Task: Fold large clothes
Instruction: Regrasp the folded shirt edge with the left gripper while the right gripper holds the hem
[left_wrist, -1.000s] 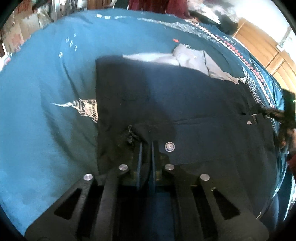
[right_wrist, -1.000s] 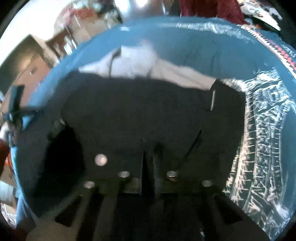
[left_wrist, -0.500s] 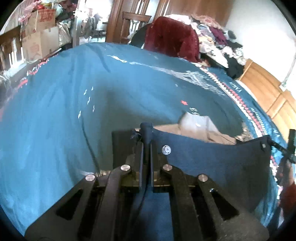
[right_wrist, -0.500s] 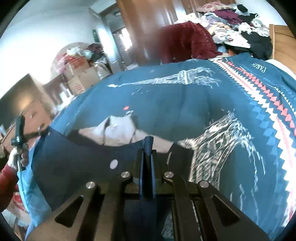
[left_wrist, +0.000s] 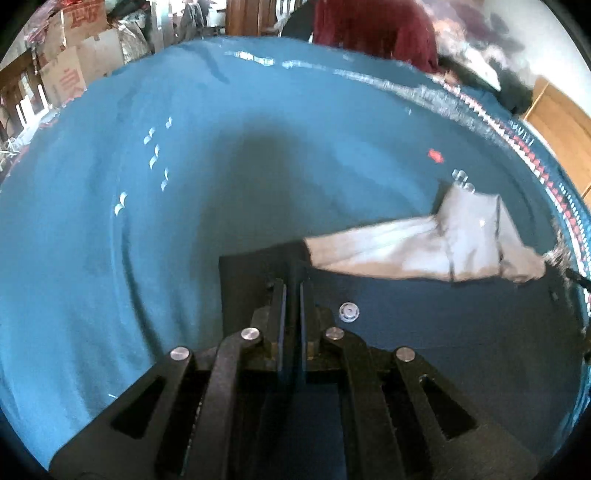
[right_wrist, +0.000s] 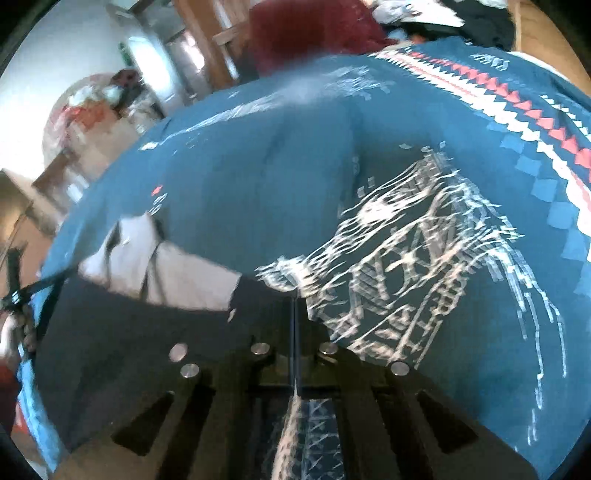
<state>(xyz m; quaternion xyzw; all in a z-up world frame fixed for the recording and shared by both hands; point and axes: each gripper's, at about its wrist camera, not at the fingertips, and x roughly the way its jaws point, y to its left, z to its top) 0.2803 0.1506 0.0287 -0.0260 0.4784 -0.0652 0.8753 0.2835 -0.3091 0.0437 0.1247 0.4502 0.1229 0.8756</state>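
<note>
A dark navy garment with a silver snap lies on a teal bedspread. A pale grey pocket lining sticks out past its far edge. My left gripper is shut on the garment's left corner, with dark cloth pinched between the blue pads. In the right wrist view the same garment and lining spread to the left. My right gripper is closing to a thin slit at the garment's right corner, where the cloth meets the fingertips. The view is blurred.
The bedspread carries a white tower print and a red-and-white zigzag border. Cardboard boxes stand at the back left. A dark red cloth hangs beyond the bed, and a wooden panel rises at the right.
Both grippers lifted the garment's near edge and carried it forward over the rest. The pocket lining now sits close to the fingertips, and the right jaws have narrowed.
</note>
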